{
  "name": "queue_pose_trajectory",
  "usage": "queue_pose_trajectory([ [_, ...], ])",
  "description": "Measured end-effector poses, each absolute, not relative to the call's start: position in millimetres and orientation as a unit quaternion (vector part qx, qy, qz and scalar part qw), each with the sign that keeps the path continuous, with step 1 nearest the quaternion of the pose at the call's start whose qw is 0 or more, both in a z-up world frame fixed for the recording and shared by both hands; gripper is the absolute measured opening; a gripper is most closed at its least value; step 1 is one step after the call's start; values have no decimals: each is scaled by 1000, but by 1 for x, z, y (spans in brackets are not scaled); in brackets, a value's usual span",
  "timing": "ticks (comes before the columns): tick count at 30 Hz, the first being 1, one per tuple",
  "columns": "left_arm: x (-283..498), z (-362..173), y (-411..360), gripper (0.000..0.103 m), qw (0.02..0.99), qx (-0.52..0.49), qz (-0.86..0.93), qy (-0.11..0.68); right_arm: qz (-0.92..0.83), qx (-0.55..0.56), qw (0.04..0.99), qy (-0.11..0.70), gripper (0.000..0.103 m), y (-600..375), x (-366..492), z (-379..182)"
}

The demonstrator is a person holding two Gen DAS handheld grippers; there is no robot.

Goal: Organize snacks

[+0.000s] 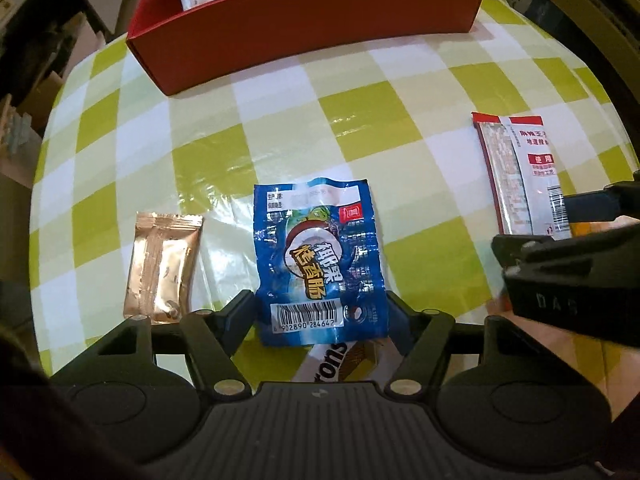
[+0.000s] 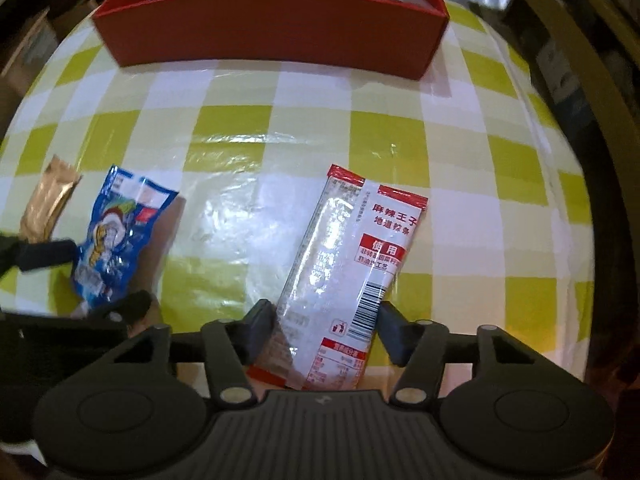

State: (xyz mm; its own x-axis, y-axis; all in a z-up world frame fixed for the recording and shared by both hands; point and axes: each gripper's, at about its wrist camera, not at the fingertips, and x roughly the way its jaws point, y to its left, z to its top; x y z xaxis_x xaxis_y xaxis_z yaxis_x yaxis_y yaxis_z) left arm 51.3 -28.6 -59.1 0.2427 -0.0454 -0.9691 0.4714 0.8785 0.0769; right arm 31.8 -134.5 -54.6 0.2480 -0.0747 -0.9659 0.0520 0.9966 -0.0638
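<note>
Gripping the blue packet, left tongs clamp it, right tongs clamp the red-white packet, both short of the red box, wafer pack beneath only in left view, half hidden.

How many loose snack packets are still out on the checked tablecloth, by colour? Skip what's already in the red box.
Blue packet: 1, between the left gripper fingers
Red-and-white packet: 1, between the right gripper fingers
Gold packet: 1
White-and-brown packet, partly hidden under the blue one: 1
Total: 4
</note>
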Motion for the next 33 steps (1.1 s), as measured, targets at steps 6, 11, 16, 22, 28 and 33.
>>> queue_pose_trajectory([
  [6,58,-63,-35,96,776,196,-150,581,-35,-1,799,601,57,-140,24,-50],
  [11,66,-63,-35,89,778,169,-148,587,-36,-15,808,588,41,-146,25,-42],
  [16,61,-60,-35,75,779,154,-159,587,-27,-7,815,578,40,-149,21,-43],
  [22,53,-52,-39,74,789,166,-139,574,-29,10,827,561,37,-158,17,-37],
  [28,50,-48,-36,74,791,168,-134,573,-31,6,831,555,36,-163,12,-34],
  [33,45,-51,-43,74,792,186,-131,567,-34,2,837,545,14,-163,12,-30],
])
